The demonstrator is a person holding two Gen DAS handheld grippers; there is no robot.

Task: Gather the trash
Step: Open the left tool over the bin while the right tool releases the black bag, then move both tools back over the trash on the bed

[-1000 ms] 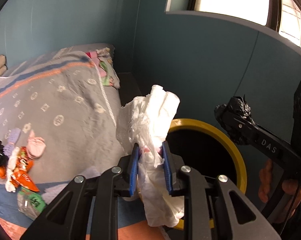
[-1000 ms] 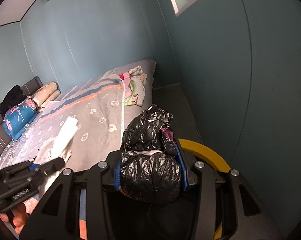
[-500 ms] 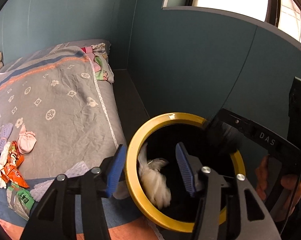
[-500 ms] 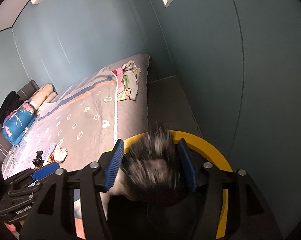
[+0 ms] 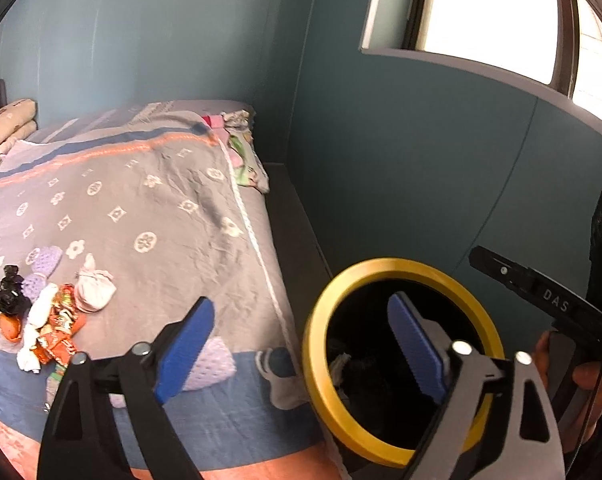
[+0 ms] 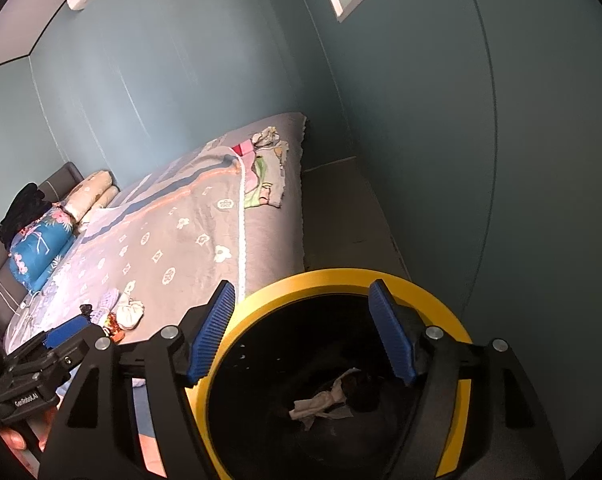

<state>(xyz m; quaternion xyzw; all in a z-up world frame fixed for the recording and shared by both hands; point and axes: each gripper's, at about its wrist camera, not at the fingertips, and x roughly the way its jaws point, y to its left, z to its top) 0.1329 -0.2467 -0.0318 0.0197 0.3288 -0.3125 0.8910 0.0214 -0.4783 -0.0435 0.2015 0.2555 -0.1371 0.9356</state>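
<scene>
My right tongs [image 6: 303, 330] hung spread and empty over the yellow-rimmed bin [image 6: 457, 364], where white paper [image 6: 321, 400] and a dark wad lay at the bottom (dropped in, I judged). My left tongs [image 5: 301, 344] gaped too, angled toward the bed [image 5: 173, 216], where the remaining trash pile [image 5: 47, 326] waited farther off.

A round bin [image 6: 455, 322] with a yellow rim and black inside stands on the floor beside the bed. At its bottom lie a crumpled white tissue [image 6: 321, 400] and, touching it, a dark wad [image 6: 363, 392]. More trash [image 5: 47, 326] sits heaped on the bed's grey cover: orange wrappers, white scraps, a black lump.
</scene>
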